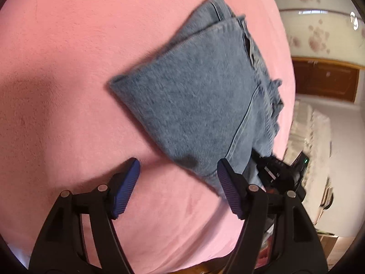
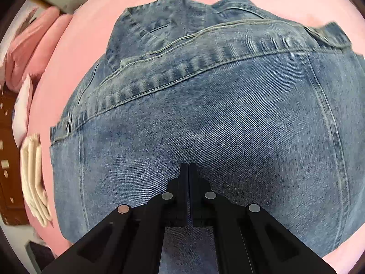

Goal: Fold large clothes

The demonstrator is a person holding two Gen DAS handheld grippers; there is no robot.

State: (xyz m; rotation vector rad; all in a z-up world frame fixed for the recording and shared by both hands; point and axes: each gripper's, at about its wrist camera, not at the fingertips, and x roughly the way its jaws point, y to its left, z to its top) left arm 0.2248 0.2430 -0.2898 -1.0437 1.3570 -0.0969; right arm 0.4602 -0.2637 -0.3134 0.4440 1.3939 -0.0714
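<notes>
No readable label shows on the folded jeans (image 1: 205, 96), which lie on the pink bed (image 1: 68, 68). The left gripper (image 1: 178, 171) hangs with jaws spread and empty at the jeans' near corner. The right gripper (image 2: 189, 171), jaws closed together with nothing between, points down onto the denim.

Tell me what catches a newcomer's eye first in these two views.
The folded blue jeans stand out, lying on the pink bedcover. In the right wrist view the denim fills the frame, with the shut right gripper over it. The open left gripper hangs near the jeans' lower corner.
</notes>
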